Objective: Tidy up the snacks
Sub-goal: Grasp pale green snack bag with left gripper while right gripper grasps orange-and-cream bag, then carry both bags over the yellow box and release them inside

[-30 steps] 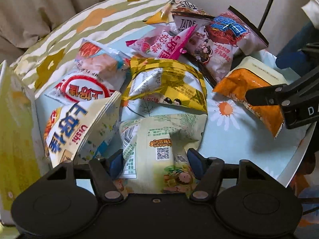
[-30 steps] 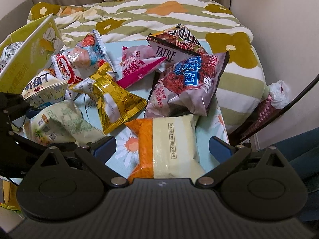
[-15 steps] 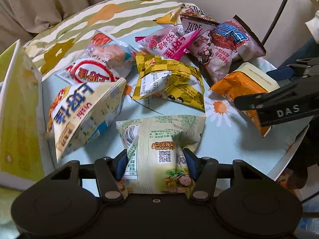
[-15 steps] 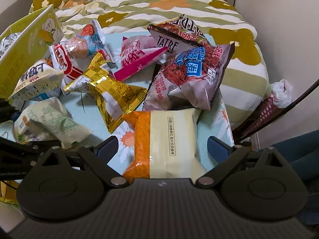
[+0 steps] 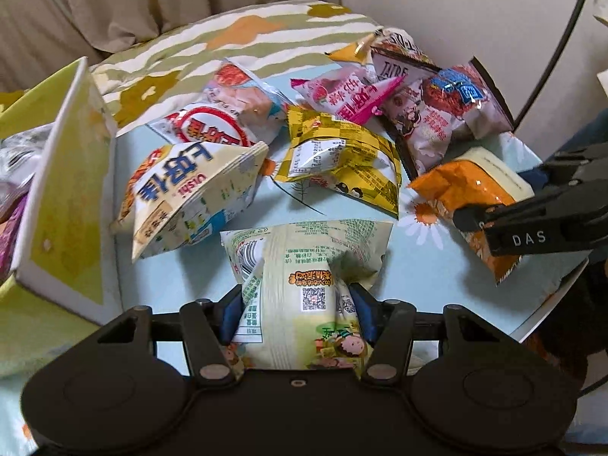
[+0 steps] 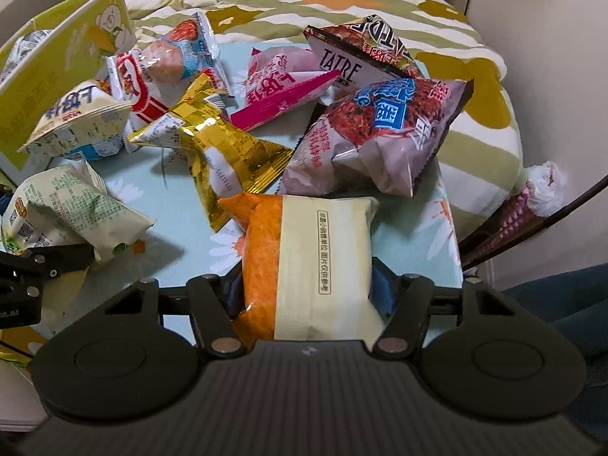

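Presently the left gripper (image 5: 300,304) is clamped on the near end of a pale green crinkled foil snack pouch (image 5: 304,266), at six o'clock in its own view. The right gripper (image 6: 307,296) has just been closing, and its blue pads (image 6: 382,285) now press the flanks of an orange-and-cream plastic snack bag (image 6: 307,250) at six o'clock in the right view. Both packs appear light, air-filled, soft and slippery; a hold at the crimped end seam seems safest, as contents look crushable. Remaining packets lie heaped from ten to one o'clock on a pale blue daisy-print tray (image 6: 429,228), set on a striped floral quilt (image 6: 380,3). A yellow-green cardboard box (image 5: 64,190) stands at nine o'clock.
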Demonstrator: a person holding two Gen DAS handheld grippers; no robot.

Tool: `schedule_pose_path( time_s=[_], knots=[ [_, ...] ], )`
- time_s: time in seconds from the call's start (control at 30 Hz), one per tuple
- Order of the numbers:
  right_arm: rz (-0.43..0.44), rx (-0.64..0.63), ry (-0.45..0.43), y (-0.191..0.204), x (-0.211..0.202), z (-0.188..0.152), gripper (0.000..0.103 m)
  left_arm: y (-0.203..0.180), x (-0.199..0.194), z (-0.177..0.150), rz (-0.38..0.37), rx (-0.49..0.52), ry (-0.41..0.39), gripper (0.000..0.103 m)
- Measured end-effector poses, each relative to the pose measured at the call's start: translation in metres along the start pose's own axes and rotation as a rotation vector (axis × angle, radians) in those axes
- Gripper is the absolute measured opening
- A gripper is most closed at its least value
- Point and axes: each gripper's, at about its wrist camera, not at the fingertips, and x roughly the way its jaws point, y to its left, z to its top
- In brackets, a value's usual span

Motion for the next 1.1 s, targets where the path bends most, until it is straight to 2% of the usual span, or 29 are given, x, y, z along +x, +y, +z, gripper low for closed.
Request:
schedule_pose_path(
  time_s=[0.27, 0.53, 0.73, 0.87, 1.1],
  knots=[
    [0.048, -0.054, -0.062, 0.014, -0.037, 0.005, 0.078, 0.006, -0.040, -0.009, 0.053, -0.103, -0.088, 0.062],
    [0.150, -0.165, -0.192, 0.055, -0.086, 0.036, 0.078, 0.032, -0.098, -0.019, 0.182, -0.242, -0.202, 0.062],
    [0.232, -0.229, -0.279, 0.103, -0.112, 0.068, 0.077, 0.078, -0.143, -0.022, 0.287, -0.354, -0.285, 0.062],
    [0.285, -0.243, -0.318, 0.139, -0.121, 0.089, 0.077, 0.115, -0.167, -0.019, 0.356, -0.385, -0.339, 0.062],
    [0.313, -0.245, -0.363, 0.209, -0.129, 0.133, 0.077, 0.194, -0.180, -0.003, 0.398, -0.409, -0.372, 0.062]
  ],
)
